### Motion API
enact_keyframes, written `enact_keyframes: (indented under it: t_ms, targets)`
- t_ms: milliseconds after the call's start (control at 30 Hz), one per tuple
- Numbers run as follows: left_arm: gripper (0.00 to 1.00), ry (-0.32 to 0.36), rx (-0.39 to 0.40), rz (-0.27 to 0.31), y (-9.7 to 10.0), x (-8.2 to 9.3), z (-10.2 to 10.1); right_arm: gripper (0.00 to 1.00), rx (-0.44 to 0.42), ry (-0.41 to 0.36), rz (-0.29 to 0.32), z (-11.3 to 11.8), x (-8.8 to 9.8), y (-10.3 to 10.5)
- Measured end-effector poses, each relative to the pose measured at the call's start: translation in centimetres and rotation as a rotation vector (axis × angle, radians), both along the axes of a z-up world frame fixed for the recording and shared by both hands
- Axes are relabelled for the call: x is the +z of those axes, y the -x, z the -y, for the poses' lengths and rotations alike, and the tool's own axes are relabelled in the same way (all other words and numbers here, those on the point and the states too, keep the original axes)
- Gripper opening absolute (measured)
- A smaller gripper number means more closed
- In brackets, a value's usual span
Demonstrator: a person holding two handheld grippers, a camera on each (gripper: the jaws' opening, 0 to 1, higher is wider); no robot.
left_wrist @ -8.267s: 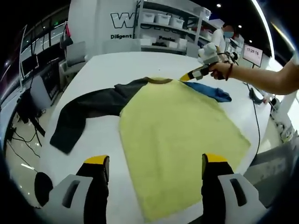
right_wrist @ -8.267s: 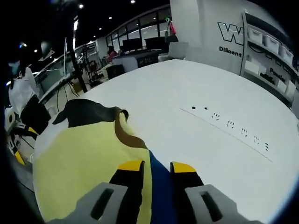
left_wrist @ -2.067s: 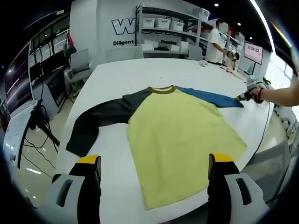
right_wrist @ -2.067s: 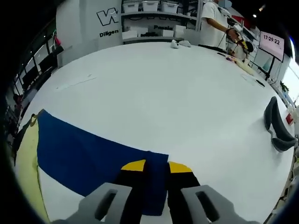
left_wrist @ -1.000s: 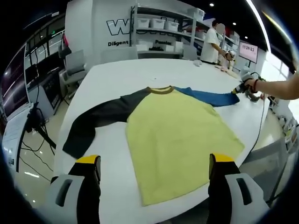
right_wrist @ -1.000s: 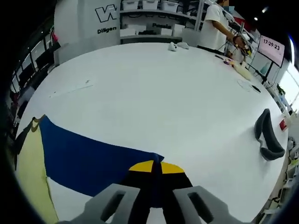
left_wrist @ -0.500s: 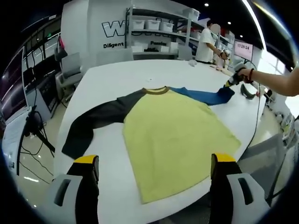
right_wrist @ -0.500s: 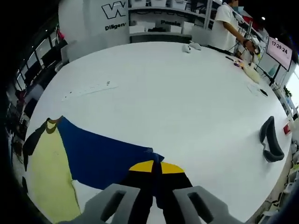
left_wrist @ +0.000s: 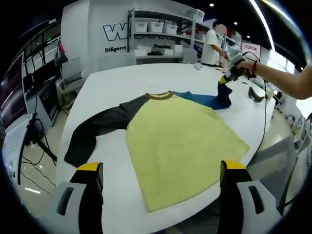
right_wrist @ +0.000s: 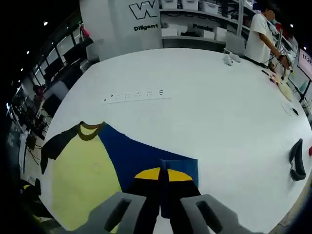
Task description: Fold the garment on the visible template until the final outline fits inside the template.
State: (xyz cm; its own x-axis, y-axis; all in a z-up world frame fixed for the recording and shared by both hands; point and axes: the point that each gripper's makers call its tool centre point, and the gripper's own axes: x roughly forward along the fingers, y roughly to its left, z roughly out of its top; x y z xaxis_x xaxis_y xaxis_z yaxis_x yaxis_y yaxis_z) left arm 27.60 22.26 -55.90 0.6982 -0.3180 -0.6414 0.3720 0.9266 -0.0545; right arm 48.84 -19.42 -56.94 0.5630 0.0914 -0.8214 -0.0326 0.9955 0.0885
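Left gripper view: wall lettering [left_wrist: 117, 30] read "W", "Diligent". Left gripper [left_wrist: 161, 170] hovered agape over the garment [left_wrist: 183, 141] on the table [left_wrist: 112, 75]. Right gripper view: right gripper [right_wrist: 161, 174], clamped, lifted the blue sleeve [right_wrist: 141, 156] at 6 o'clock.

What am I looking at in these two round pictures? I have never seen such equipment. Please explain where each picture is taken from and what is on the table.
No robot is here. A person holds a hand tool with two jaws in each hand, and a fisheye camera rides on each tool, looking forward along its jaws.

In the left gripper view, the left gripper has its jaws wide apart, holding nothing, above the near edge of the white table. On the table lies a shirt with a yellow body, a dark sleeve and a blue sleeve.

In the right gripper view, the right gripper has its jaws closed on the end of the blue sleeve, which it holds lifted off the table.
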Motion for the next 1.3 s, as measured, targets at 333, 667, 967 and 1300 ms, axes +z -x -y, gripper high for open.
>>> enact_keyframes:
  t_ms: [333,667,967,1300]
  targets:
    - [0.99,0.0,-0.003,-0.011,0.4,-0.2,-0.3,0.0,0.102,-0.073,0.03,-6.9,1.6,-1.4]
    - [0.99,-0.005,-0.007,-0.017,0.7,-0.3,-0.5,0.0,0.219,-0.117,0.042,-13.2,2.7,-2.1]
    - [0.99,-0.005,-0.01,-0.025,0.9,-0.3,-0.6,0.0,0.319,-0.136,0.051,-18.9,3.8,-2.3]
    - [0.99,-0.003,-0.016,-0.017,1.0,-0.3,-0.8,0.0,0.421,-0.154,0.018,-25.5,3.4,-2.1]
